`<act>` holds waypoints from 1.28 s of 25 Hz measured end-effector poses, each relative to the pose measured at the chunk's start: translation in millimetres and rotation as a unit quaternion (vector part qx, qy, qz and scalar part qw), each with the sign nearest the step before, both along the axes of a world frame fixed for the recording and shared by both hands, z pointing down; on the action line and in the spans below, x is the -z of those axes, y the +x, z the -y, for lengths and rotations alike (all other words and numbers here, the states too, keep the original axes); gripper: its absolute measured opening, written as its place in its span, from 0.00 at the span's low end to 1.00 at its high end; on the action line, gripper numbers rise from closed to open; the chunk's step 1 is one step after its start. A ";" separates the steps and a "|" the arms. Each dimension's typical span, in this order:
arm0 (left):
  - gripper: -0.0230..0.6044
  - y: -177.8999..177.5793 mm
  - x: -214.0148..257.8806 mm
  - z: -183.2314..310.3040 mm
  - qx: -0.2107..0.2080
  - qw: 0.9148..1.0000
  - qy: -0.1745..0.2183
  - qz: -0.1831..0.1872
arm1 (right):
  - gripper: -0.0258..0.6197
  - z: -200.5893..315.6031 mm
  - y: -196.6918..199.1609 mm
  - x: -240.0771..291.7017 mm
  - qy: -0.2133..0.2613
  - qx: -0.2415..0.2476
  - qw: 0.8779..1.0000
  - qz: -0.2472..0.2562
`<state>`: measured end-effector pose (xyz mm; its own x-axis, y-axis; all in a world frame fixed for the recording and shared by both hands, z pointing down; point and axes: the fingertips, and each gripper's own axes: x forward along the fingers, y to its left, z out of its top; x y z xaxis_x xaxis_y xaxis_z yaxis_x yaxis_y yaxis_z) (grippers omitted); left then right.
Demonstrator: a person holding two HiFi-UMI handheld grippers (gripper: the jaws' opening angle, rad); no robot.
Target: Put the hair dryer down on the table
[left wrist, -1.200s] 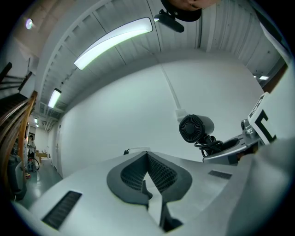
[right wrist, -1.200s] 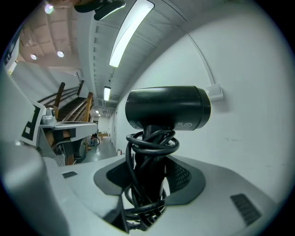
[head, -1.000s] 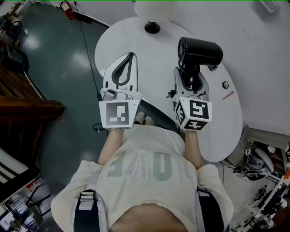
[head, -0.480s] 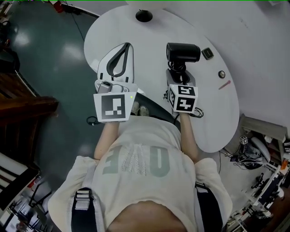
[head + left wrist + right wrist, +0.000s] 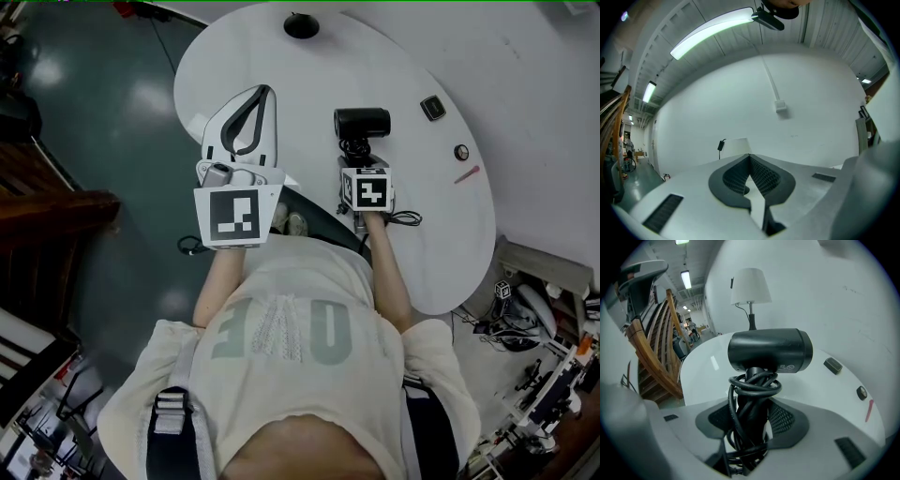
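A black hair dryer (image 5: 362, 123) has its cord wound round the handle, and my right gripper (image 5: 359, 155) is shut on that handle. In the right gripper view the barrel (image 5: 769, 350) lies crosswise above the jaws, with the wrapped handle pinched between the pads of the right gripper (image 5: 750, 420). The dryer hangs over the white table (image 5: 281, 56), near its middle; whether it touches the top I cannot tell. My left gripper (image 5: 265, 94) is held over the table's left edge, its tips touching with nothing between them. The left gripper view has the shut left gripper (image 5: 750, 157) pointing at a white wall.
A lamp base (image 5: 301, 26) stands at the table's far end, its white shade (image 5: 750, 287) beyond the dryer. A small dark block (image 5: 432, 108), a round knob (image 5: 460, 152) and a red pen (image 5: 467, 174) lie to the right. Wooden furniture (image 5: 651, 352) stands left.
My right gripper has carried the hair dryer lower and nearer to the table top, still gripping the handle. The left gripper has hardly moved.
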<state>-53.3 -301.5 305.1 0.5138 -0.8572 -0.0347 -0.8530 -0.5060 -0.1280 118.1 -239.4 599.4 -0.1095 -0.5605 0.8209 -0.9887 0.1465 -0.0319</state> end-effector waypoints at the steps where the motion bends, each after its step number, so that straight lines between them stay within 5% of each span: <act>1: 0.05 -0.1 -0.8 -0.2 0.002 1.000 0.000 0.002 | 0.37 -2.6 0.3 -7.3 -0.011 0.002 1.000 -0.001; 11: 0.05 -4.5 -8.0 3.7 0.015 1.000 -0.007 0.012 | 0.37 -7.8 3.5 -33.5 -0.048 0.010 0.999 -0.010; 26: 0.05 -1.4 -19.4 7.0 0.007 0.999 -0.028 0.030 | 0.37 -5.4 -2.4 -29.0 -0.005 0.011 1.000 -0.027; 32: 0.05 0.2 -13.3 7.7 0.004 1.000 -0.010 0.019 | 0.46 -4.2 4.1 -26.6 0.005 0.010 0.998 -0.056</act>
